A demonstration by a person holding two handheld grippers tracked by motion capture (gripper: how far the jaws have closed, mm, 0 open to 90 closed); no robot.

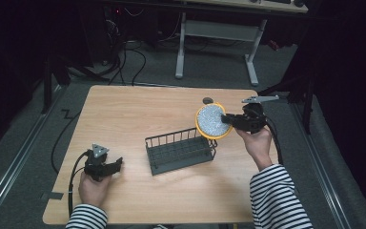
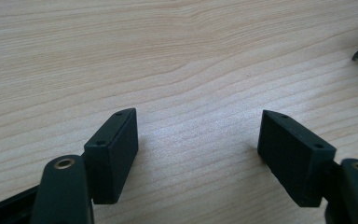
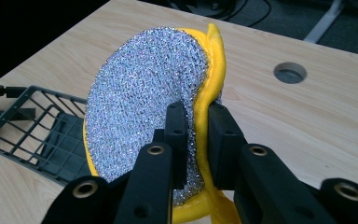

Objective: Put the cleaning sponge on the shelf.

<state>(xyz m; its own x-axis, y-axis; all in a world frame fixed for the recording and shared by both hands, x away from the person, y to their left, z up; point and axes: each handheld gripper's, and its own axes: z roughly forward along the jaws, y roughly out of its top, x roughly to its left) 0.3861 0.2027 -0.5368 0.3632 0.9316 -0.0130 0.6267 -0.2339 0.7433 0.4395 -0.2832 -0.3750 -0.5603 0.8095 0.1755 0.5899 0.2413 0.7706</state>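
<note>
- The left gripper (image 1: pixel 116 165) was parked on the wooden table (image 1: pixel 138 107) near its front-left corner, held in a hand with a striped sleeve (image 1: pixel 86 217) behind it.
- In the left gripper view its jaws were spread wide apart with nothing but bare wood grain seen between them, so it was plainly open and empty.
- A black cable (image 1: pixel 71 179) was seen trailing off the back of that gripper toward the table edge.
- A dark wire rack (image 1: pixel 181 150) was sat around the middle of the table, well apart from the left gripper; its grid base and low railing could be made out in the right gripper view too (image 3: pixel 37 128).
- A round scouring pad (image 1: pixel 212 121), silver mesh face with a yellow foam rim, was held up just right of the rack, over its right end, tilted on edge rather than lying flat.
- The right gripper (image 1: pixel 227 119) was clamped on that pad: in the right gripper view the two jaws were squeezed onto the pad's (image 3: pixel 149 98) lower edge, one on the mesh side, one on the yellow back.
- A round hole (image 1: pixel 208 100) in the tabletop was spotted just behind the pad.
</note>
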